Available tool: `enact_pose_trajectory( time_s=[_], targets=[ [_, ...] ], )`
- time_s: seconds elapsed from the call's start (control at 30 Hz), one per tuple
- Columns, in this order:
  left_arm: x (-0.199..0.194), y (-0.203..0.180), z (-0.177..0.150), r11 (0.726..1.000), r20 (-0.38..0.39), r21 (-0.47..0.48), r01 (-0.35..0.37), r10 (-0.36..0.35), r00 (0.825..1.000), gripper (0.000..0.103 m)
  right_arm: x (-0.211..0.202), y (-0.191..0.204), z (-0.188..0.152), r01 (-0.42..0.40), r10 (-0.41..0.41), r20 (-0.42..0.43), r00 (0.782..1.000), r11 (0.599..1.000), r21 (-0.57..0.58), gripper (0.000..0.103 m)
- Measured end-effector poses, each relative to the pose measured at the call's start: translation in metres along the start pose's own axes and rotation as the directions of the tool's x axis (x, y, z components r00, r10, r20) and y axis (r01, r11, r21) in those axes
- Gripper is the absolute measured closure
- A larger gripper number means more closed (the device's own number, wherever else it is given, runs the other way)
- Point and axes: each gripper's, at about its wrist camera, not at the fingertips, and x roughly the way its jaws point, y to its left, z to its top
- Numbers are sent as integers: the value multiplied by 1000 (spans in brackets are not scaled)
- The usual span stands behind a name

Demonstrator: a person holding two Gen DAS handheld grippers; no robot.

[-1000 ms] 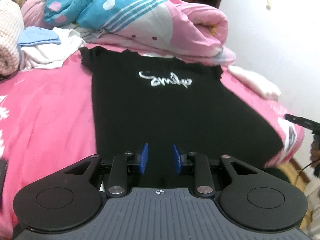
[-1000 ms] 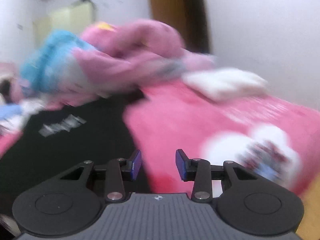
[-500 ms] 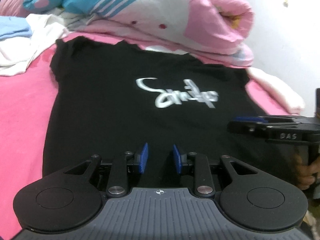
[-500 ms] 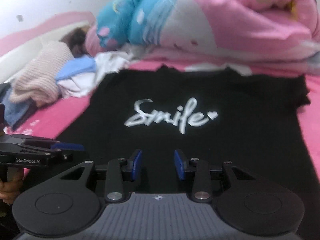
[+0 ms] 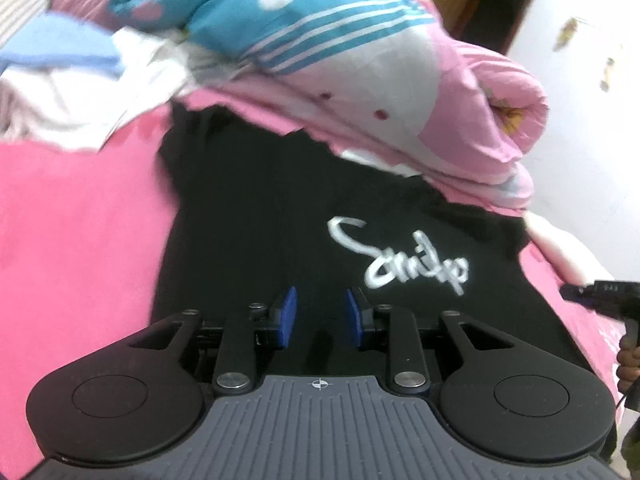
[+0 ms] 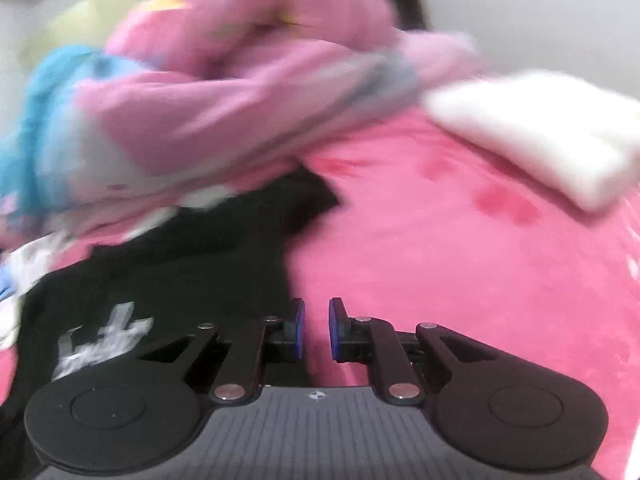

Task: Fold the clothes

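Black T-shirt lies flat, print up, on the pink bedsheet; long axis runs from the near hem to the collar under the rolled quilt. Left gripper is over the lower mid-body w/ a moderate gap btwn its blue pads, holding nothing. Right gripper sits at the shirt's right edge, gap narrow, apparently empty, though that view is blurred. Right looks nearer an edge to pinch.

black T-shirt: matt cloth | bedsheet: fuzzy pink cloth
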Motion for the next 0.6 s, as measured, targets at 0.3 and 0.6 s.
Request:
enact_pose_trajectory(
  time_s=[0.3,0.6],
  targets=[
    [61,3,24,991,11,14,-130,130,991,75,69,115,-23,-180,140,-140,980,927,-330,90],
    [68,59,35,968,37,-237,-86,98,995,76,87,92,9,-168,148,-127,981,973,-161,90]
  ],
)
